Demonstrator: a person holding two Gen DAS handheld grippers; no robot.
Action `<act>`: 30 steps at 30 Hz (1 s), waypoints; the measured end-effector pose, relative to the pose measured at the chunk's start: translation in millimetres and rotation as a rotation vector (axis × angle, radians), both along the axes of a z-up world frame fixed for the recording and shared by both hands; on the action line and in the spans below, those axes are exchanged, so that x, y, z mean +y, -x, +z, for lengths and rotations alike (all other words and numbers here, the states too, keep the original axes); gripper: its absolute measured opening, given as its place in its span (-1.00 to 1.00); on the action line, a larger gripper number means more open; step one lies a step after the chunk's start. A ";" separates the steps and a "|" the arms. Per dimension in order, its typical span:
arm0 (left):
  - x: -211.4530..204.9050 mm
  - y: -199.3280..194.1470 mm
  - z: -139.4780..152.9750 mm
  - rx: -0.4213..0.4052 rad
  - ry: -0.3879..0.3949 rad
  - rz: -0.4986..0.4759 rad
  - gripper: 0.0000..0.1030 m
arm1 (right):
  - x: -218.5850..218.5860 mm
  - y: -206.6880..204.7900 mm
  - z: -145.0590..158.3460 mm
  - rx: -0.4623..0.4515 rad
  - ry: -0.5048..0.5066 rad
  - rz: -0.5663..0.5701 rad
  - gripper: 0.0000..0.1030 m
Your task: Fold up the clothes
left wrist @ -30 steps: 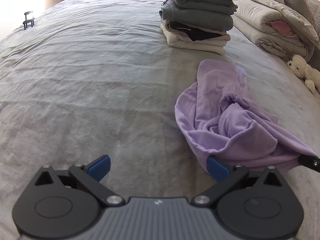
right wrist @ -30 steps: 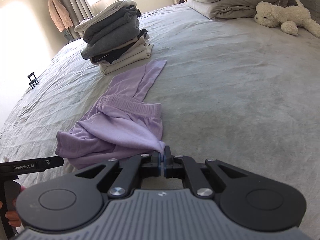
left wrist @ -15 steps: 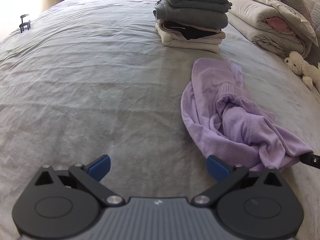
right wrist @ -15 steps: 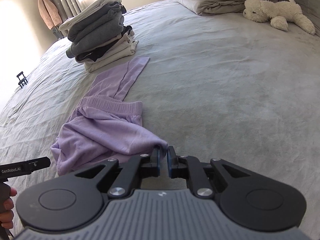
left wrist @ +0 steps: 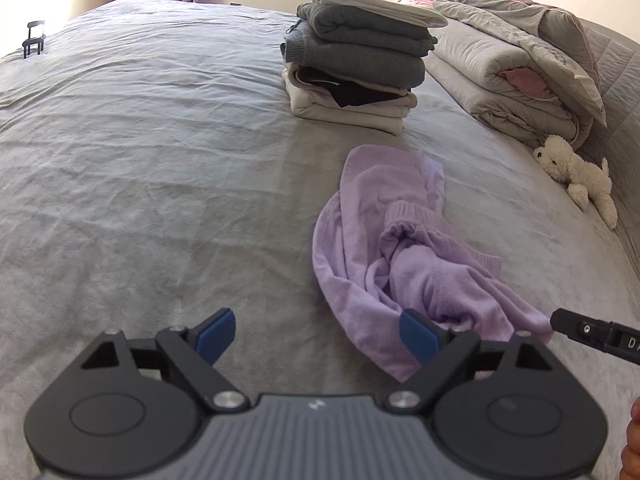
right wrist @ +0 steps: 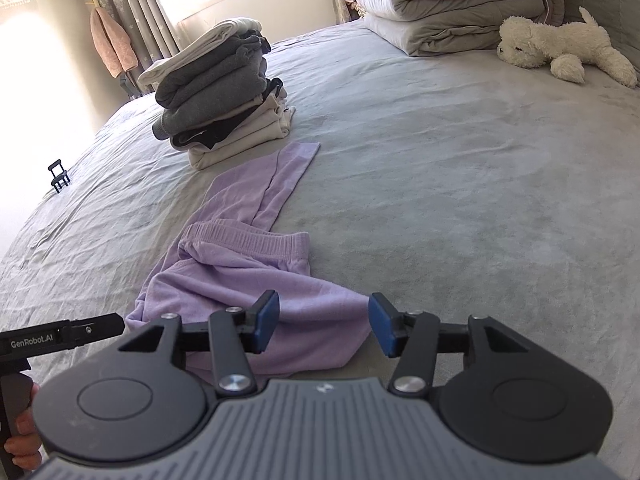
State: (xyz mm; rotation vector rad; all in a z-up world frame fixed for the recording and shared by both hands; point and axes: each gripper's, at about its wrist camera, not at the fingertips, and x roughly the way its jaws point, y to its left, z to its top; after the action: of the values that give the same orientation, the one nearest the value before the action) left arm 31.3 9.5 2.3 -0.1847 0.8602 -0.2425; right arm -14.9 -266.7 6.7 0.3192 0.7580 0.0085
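Crumpled lilac trousers (left wrist: 400, 248) with an elastic waistband lie on the grey bed (left wrist: 140, 160), one leg stretched toward the folded stack. My left gripper (left wrist: 316, 332) hovers at their near left edge. Its jaws are closing but still wide, with only bedsheet between them, and its right pad (left wrist: 418, 334) is at the cloth's edge. In the right wrist view the trousers (right wrist: 240, 272) lie under my right gripper (right wrist: 324, 322). Its jaws are opening, and the corner of cloth lies loose between the pads, not pinched.
A stack of folded grey, black and cream clothes (left wrist: 356, 68) stands beyond the trousers. A folded duvet (left wrist: 512, 80) and a white plush dog (left wrist: 576, 172) lie at the far right. A small black stand (left wrist: 35, 38) sits far left.
My right gripper's jaws have parted and let go of the lilac corner, which now rests on the bed. My left gripper's jaws have narrowed a little and its view has tilted.
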 end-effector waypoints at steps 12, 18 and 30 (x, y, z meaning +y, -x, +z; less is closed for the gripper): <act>-37.1 -12.3 -8.6 -0.045 0.095 -0.082 0.01 | -3.2 -34.0 -20.2 -0.056 -0.055 -0.032 0.05; -45.6 -7.7 -14.6 -0.036 -0.001 -0.128 -0.55 | -1.1 -50.2 -43.4 -0.052 -0.108 -0.020 0.05; -26.4 -3.0 -8.2 -0.007 0.013 -0.115 -0.15 | 17.8 -36.6 -23.1 -0.127 -0.106 0.068 -0.95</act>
State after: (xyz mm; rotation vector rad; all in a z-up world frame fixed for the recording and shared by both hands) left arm 34.2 -16.9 -5.8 -0.1469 0.8631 -0.3562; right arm 21.6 -248.9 -16.4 0.3902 0.6432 0.1319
